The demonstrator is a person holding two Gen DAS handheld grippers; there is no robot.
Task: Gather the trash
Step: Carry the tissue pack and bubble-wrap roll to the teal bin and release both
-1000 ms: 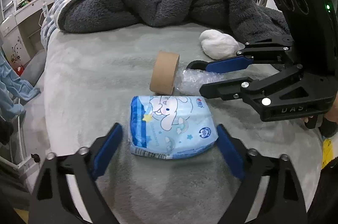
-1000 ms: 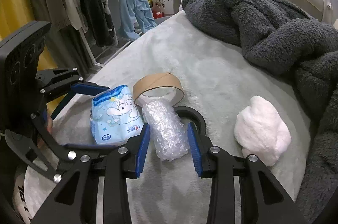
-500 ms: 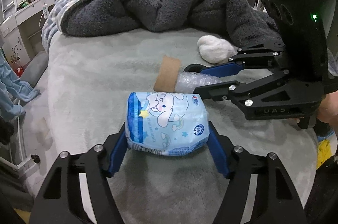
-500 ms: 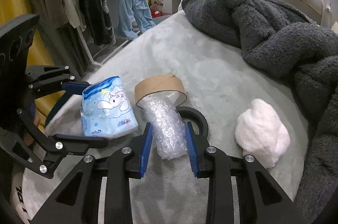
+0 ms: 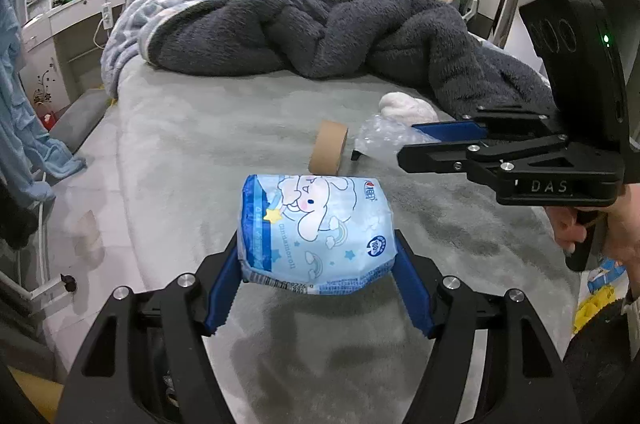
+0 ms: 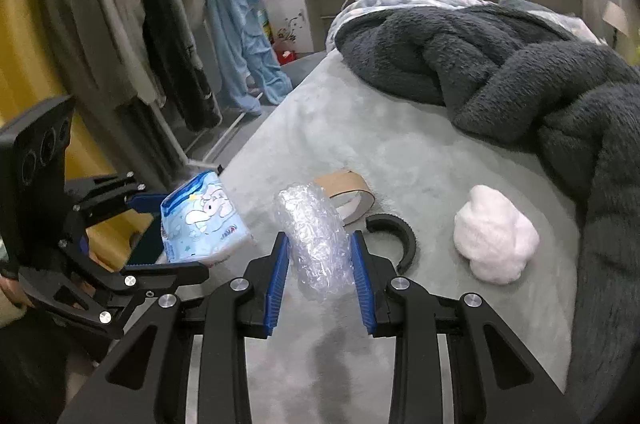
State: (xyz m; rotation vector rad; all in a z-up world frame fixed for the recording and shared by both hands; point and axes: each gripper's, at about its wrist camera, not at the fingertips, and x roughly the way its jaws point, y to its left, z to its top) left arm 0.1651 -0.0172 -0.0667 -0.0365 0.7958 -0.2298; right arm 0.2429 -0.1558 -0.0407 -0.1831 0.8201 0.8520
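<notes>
A light blue tissue pack (image 5: 316,224) with a cartoon print hangs clear above the grey bed, and my left gripper (image 5: 316,252) is shut on its two sides. The right wrist view shows that gripper (image 6: 176,232) and the pack (image 6: 200,220) at the left. My right gripper (image 6: 319,244) is shut on a wad of clear bubble wrap (image 6: 312,224), raised off the bed. In the left wrist view the right gripper (image 5: 404,142) holds the wrap (image 5: 376,136) at the right. A cardboard tape ring (image 6: 344,184) and a white fluffy wad (image 6: 496,236) lie on the bed.
A black curved piece (image 6: 396,232) lies next to the ring (image 5: 328,152). A heaped dark grey blanket (image 5: 320,36) fills the far half of the bed (image 5: 180,144). Hanging clothes (image 6: 160,24) stand past the bed's left edge. A hand (image 5: 592,224) grips the right gripper's handle.
Both grippers closed on their items and lifted them off the bed: the left on the tissue pack, the right on the bubble wrap. The ring and white wad stayed put.
</notes>
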